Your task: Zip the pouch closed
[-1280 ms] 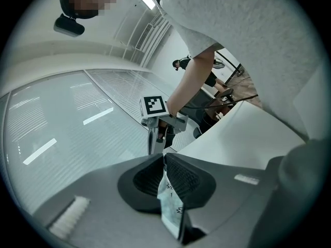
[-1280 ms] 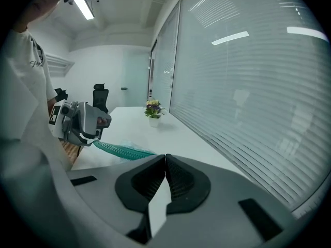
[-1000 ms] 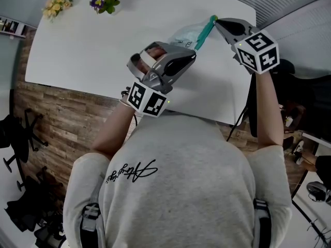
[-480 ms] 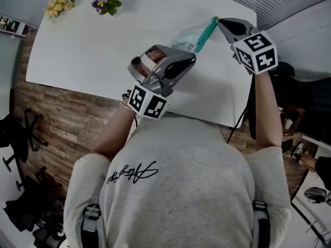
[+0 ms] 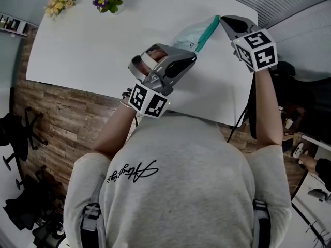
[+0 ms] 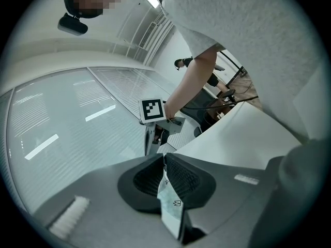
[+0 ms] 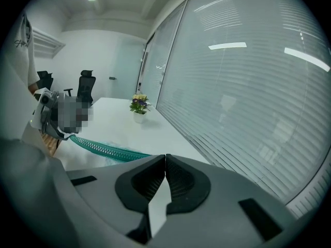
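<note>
A clear pouch (image 5: 185,35) with a teal zipper (image 5: 207,32) hangs stretched between my two grippers above the white table (image 5: 93,50). At the zipper's near end, my left gripper (image 5: 192,59) is shut on the pouch; in the left gripper view a clear printed corner of the pouch (image 6: 170,206) shows between its shut jaws (image 6: 164,157). My right gripper (image 5: 222,19) is at the zipper's far end. It is shut (image 7: 165,157) on a pale tab (image 7: 157,204), and the zipper (image 7: 103,150) runs left from it with its teeth meshed.
Two small flower pots, yellow (image 5: 58,3) and purple (image 5: 105,0), stand at the table's far left. A window wall with blinds (image 7: 243,87) runs along the table's far side. Office chairs (image 7: 85,87) stand beyond the table. The wood floor (image 5: 57,118) lies below its near edge.
My right gripper has shifted slightly to the right and turned a little, and the zipper's far end has moved with it. The left gripper has stayed put.
</note>
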Motion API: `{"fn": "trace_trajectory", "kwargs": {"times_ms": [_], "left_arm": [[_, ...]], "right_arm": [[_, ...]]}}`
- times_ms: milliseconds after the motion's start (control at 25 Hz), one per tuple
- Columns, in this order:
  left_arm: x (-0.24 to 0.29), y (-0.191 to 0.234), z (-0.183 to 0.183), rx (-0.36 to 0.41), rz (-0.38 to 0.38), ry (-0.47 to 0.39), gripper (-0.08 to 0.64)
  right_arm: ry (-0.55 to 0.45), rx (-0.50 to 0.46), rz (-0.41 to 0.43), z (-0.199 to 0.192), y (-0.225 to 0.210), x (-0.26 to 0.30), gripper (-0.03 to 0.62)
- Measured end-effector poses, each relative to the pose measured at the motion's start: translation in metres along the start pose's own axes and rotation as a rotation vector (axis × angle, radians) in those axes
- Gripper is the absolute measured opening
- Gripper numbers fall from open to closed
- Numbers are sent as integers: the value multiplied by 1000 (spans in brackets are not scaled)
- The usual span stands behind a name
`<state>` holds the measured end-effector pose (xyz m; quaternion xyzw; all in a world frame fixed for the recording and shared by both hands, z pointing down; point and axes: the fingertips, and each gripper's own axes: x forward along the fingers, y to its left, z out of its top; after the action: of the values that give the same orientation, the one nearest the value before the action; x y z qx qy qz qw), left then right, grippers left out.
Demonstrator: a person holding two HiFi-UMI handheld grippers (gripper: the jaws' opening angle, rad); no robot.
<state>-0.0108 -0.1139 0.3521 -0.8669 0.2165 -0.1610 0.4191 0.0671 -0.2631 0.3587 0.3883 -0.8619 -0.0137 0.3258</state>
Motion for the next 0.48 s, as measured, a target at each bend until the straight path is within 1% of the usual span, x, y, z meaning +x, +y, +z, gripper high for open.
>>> {"fn": "trace_trajectory", "kwargs": {"times_ms": [120, 320, 480], "left_arm": [[0, 2, 1, -4, 7, 4, 18], [1, 3, 3, 10, 13, 7, 18], [1, 2, 2, 19, 12, 10, 17]], "right_arm": [[1, -8, -8, 1, 0, -1, 6], [11, -39, -48, 3, -2, 0, 6], [17, -43, -52, 1, -2, 3, 6]]}}
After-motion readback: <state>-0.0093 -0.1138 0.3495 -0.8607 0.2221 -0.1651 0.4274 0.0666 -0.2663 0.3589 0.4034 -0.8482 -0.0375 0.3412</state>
